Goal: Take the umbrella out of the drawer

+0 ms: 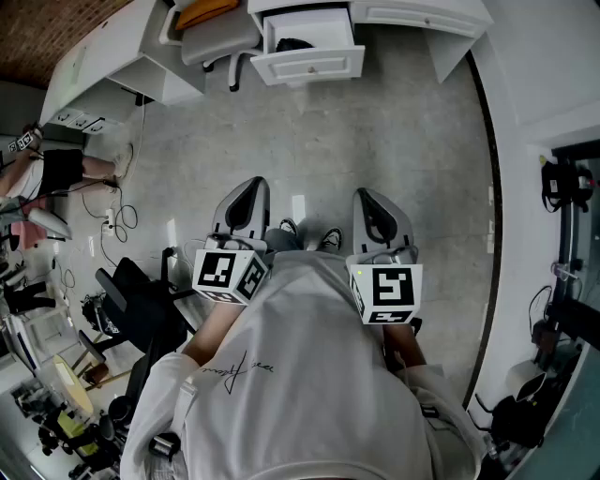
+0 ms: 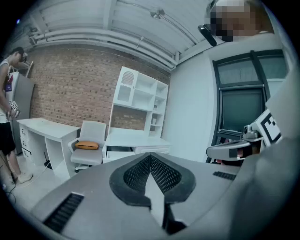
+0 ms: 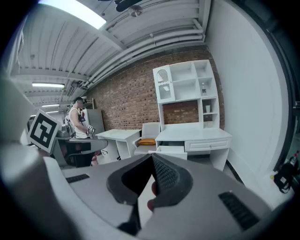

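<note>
- A grey office chair (image 1: pixel 220 39) stands ahead of me, with an orange cushion (image 1: pixel 206 11) on its seat.
- A white shelf unit (image 2: pixel 140 96) rises against a brick wall (image 2: pixel 70 93).
- A person (image 2: pixel 5 93) stands off to my left, near a white desk (image 2: pixel 44 127).
- Loose cables (image 1: pixel 114 217) lie on the grey floor (image 1: pixel 394 141).
- A dark window (image 2: pixel 243 101) is on my right.

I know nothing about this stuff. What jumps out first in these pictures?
The left gripper and right gripper jut forward from the person in the white shirt, each carrying a black-and-white marker cube, jaws together and empty. Across the floor, a white desk's open drawer holds a dark thing, likely the umbrella, beside a chair with an orange cushion.
</note>
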The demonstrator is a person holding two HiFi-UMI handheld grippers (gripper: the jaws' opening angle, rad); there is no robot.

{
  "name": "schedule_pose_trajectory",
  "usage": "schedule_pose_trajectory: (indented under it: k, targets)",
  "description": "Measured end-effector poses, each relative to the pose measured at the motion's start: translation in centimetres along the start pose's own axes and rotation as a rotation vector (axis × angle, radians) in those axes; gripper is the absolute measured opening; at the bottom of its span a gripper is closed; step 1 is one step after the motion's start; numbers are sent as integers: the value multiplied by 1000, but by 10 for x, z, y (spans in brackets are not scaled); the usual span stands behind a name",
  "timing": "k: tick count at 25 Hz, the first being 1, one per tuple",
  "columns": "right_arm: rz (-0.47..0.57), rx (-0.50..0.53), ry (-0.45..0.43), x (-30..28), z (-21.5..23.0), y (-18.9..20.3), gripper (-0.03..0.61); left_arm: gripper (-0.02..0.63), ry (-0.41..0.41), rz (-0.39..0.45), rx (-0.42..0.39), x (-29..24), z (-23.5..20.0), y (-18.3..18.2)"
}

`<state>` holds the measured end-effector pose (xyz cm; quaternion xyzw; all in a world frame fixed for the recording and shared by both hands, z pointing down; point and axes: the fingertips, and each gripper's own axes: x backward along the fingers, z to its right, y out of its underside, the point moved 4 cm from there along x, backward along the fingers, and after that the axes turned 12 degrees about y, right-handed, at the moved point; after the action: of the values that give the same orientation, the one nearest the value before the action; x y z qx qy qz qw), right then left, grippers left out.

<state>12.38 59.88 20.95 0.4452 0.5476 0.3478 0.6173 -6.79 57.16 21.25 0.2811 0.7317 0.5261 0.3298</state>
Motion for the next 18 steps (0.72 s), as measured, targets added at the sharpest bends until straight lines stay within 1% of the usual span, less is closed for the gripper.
schedule_pose_trajectory:
  k: [4, 7, 9, 12, 18]
  targets:
    - [-1, 28, -8, -9, -12, -7, 23, 17, 9, 11, 34, 6, -10, 0]
    - [-3, 46, -5, -10, -11, -10, 23, 17, 8, 19, 52, 6, -10, 4]
    - [5, 21, -14, -9, -9, -12, 23, 17, 3, 24, 55, 6, -8, 4]
    - [10, -39, -63, -9, -7, -12, 25, 17, 2, 31, 60, 3, -4, 3]
    - [-3, -41, -106, -12, -10, -10, 25, 18, -2, 29, 60, -2, -6, -1]
